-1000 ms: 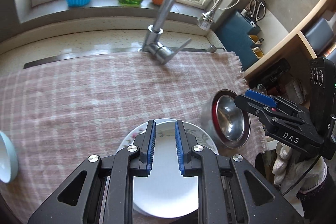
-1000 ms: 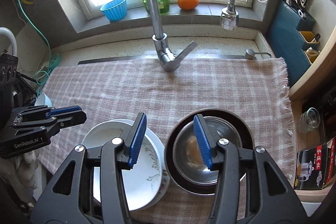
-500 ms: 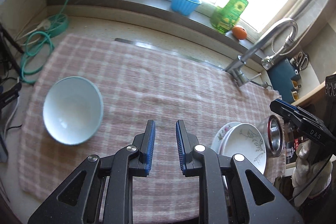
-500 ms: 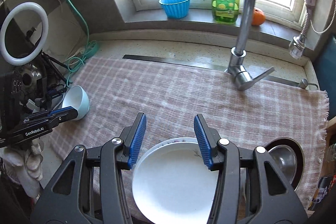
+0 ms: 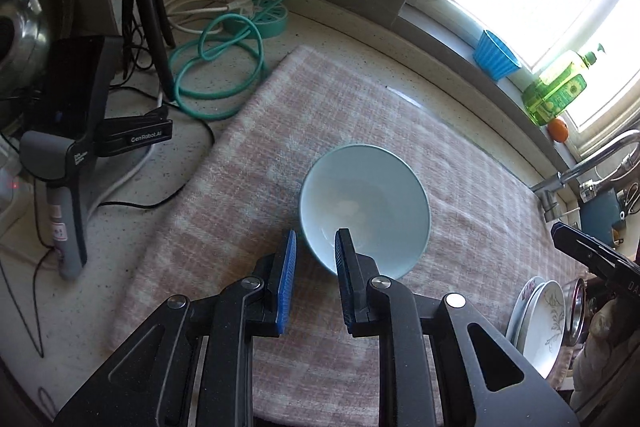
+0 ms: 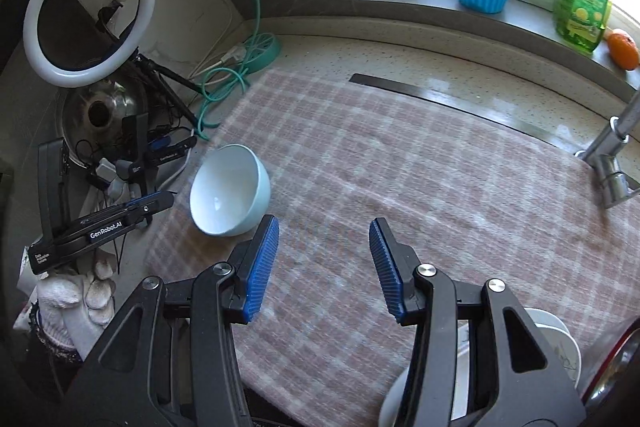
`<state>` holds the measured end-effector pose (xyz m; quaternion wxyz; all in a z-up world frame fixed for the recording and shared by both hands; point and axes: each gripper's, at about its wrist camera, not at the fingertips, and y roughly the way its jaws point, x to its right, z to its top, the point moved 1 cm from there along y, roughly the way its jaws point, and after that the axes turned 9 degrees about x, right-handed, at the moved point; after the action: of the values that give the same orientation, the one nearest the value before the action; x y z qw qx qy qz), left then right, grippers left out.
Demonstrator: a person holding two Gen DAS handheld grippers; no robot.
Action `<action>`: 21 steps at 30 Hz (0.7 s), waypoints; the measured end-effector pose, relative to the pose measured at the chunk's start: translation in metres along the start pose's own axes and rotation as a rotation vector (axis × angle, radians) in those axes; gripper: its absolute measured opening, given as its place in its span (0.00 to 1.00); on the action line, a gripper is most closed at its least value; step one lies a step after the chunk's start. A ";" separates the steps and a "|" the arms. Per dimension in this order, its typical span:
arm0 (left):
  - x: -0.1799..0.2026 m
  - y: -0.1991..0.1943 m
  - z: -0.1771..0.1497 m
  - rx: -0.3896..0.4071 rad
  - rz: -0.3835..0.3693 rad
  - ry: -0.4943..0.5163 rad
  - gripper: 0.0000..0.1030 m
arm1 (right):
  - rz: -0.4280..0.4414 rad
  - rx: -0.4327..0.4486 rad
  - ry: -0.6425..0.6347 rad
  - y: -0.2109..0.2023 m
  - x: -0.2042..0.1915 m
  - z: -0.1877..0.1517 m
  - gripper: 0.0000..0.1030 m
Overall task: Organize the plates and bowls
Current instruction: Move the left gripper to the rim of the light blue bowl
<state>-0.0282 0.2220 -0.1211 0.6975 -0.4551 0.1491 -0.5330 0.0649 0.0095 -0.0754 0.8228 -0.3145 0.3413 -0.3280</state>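
plates (image 5: 540,323) stacked at the cloth's (image 5: 360,131) right edge, bowl (image 5: 365,203) left; left gripper (image 5: 316,259) and right gripper (image 6: 322,263) both apart, empty

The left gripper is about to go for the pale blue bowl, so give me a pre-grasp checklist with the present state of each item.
1. Left gripper jaws parted, nothing clamped: ok.
2. Near rim of the pale blue ceramic bowl lined up with the jaw gap: ok.
3. Pads already pressing on the rim: cannot tell; no squeeze visible.
4. Bowl resting upright on the pink checked cloth, nothing inside it: ok.
5. Right gripper open, empty and clear of the bowl: ok.
6. Stack of white floral plates and steel bowl with a red rim waiting at the cloth's far end: ok.
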 end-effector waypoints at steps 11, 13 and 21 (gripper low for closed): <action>-0.021 0.028 0.008 -0.057 -0.049 -0.025 0.18 | 0.057 -0.097 0.067 0.076 -0.030 0.003 0.40; -0.022 0.032 0.008 -0.070 -0.059 -0.019 0.18 | 0.062 -0.121 0.083 0.089 -0.030 0.000 0.34; -0.022 0.046 0.008 -0.111 -0.101 -0.006 0.18 | 0.067 -0.172 0.116 0.116 -0.033 -0.007 0.18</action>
<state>-0.0029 0.2458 -0.1589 0.6440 -0.5016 0.1532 -0.5569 0.0793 0.1009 -0.1535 0.7822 -0.3527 0.4255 -0.2876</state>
